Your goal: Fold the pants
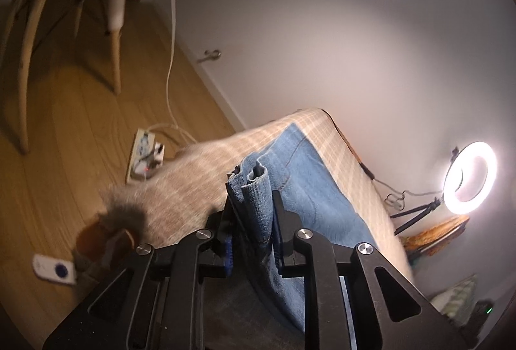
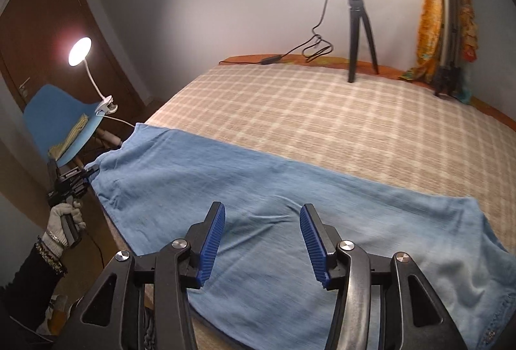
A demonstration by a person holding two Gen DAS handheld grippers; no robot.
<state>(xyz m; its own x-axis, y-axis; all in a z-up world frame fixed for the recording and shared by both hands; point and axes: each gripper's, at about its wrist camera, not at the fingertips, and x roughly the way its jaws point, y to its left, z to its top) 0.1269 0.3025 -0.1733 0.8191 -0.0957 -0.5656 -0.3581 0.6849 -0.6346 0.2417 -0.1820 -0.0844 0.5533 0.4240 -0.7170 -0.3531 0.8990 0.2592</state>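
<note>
Pants (image 1: 303, 176) of blue denim lie along the near edge of the bed (image 1: 200, 176) in the left wrist view, and a bunched fold of their edge stands up between the fingers of the left hand-held gripper (image 1: 253, 205), which is clenched on it. The cloth hides the inner faces of both fingers; only a sliver of blue pad shows low on the left one. Below the grip the denim drops out of sight behind the black frame. The bed's plaid cover is smeared with blur on its left side, and a fuzzy dark shape at its corner cannot be made out. Wooden floor (image 1: 64, 124) lies open to the left, with a power strip (image 1: 145, 153) near the bed's edge and a ring light (image 1: 469, 172) beyond the far side.

In the right wrist view the pants (image 2: 258, 182) stretch flat in a long band across the front of the bed (image 2: 322, 111), their right end cut off by the picture's edge. The right hand-held gripper (image 2: 262, 240) hovers over the middle of them, released, its blue pads apart with nothing between. At the far left a gloved hand (image 2: 63, 221) holds the left hand-held gripper (image 2: 92, 172) at the pants' corner, small and dim. Behind the pants the cover lies bare up to a tripod (image 2: 361, 37) by the wall. A blue chair (image 2: 58, 121) with a clip lamp (image 2: 80, 52) stands beside the bed's left edge.
</note>
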